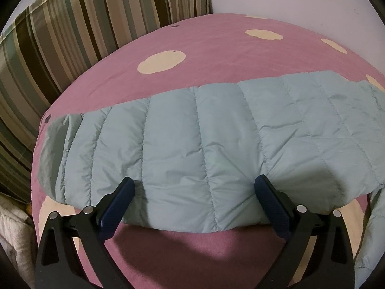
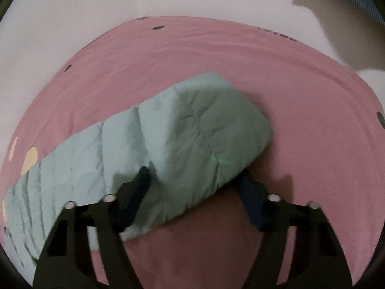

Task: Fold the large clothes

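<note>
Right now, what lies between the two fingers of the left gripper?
In the left wrist view, the near folded edge of the light blue quilted jacket lies between the fingers of the left gripper, which stand wide apart; below it shows the pink bed cover.

one pale blue quilted jacket (image 1: 204,139) lies on one pink bed cover (image 1: 216,55); the right wrist view shows the same jacket (image 2: 168,139) on the same cover (image 2: 300,120). two grippers are in view, the left gripper (image 1: 195,186) and the right gripper (image 2: 195,173), each with two dark blue fingers (image 1: 118,200). the left wrist view shows about six cream spots (image 1: 161,61) on the cover, some cut off by the jacket or the frame edge; the right wrist view shows about three at the left edge. one striped pillow (image 1: 60,36) stands behind the cover. the jacket shows about eight stitched seams in the left wrist view.
</note>
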### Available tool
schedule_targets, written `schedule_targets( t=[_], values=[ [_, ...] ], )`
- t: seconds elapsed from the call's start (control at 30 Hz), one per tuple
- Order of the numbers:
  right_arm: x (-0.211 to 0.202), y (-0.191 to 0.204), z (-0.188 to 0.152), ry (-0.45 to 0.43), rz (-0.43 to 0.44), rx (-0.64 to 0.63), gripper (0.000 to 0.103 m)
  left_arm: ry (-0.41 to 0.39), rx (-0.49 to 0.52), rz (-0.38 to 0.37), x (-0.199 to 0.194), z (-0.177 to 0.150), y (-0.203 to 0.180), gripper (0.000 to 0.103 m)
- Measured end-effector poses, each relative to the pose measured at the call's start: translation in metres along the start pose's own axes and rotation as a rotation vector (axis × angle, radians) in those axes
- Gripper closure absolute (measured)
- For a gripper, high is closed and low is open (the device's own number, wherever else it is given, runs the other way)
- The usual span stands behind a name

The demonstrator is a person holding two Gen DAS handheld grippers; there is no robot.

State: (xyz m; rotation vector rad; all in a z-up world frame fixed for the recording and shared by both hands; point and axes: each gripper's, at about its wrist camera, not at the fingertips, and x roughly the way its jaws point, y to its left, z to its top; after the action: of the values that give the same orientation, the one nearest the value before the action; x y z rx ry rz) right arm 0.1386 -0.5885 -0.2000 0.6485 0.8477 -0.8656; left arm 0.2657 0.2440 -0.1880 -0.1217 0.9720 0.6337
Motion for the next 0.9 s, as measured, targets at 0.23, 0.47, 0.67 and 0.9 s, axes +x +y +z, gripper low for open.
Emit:
schedule_targets(
  t=[0.23,0.47,0.67,0.9],
  values=[
    [-0.007,0.014,0.008,-0.051,0.063,-0.012,0.098,-0.001,0.003,0.005,0.002,0.0,0.0,0.004],
    [-0.073,0.093,-0.012,-0.196,0.173,-0.207,0.099,-0.001,0.004,0.005,0.002,0.0,0.0,0.004],
    [-0.123,0.199,-0.069,-0.224,0.333,-0.447,0.099,0.002,-0.01,-0.015,0.003,-0.001,0.002,0.004],
    [-0.159,0.311,-0.163,-0.185,0.481,-0.696,0.099,0.002,-0.02,-0.028,0.004,-0.001,0.005,0.004]
  ],
)
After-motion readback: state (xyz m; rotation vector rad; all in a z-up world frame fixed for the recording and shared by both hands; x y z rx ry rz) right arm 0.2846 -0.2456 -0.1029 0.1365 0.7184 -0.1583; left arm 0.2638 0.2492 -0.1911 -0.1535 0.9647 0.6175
